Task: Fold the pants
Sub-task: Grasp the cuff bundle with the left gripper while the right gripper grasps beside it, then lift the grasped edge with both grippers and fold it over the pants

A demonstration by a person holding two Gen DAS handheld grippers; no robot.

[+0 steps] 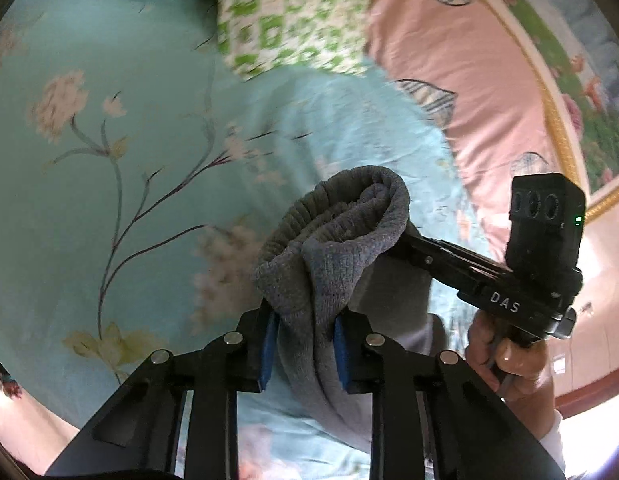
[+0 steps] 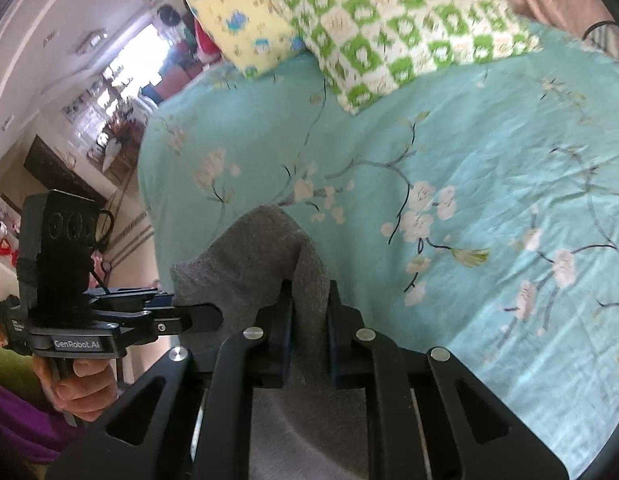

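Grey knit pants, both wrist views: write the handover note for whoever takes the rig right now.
Left gripper: shut on the grey knit pants near the gathered waistband.
Right gripper: shut on the same pants.
Pants are bunched between the two, held above the turquoise floral bedsheet.
Done: both grasps. No flat fold visible.
Left: spread on the sheet, fold.

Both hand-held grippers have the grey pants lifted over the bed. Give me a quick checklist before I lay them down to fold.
1. Left hand-held gripper shut on the grey pants: ok.
2. Right hand-held gripper shut on the pants: ok.
3. Waistband gathered between the two grips, not stretched flat: not ok.
4. Bare bedsheet ahead for laying down: ok.
5. Green checked pillow well back from the drop spot: ok.
6. Legs hanging straight below: cannot tell, hidden under the grippers.
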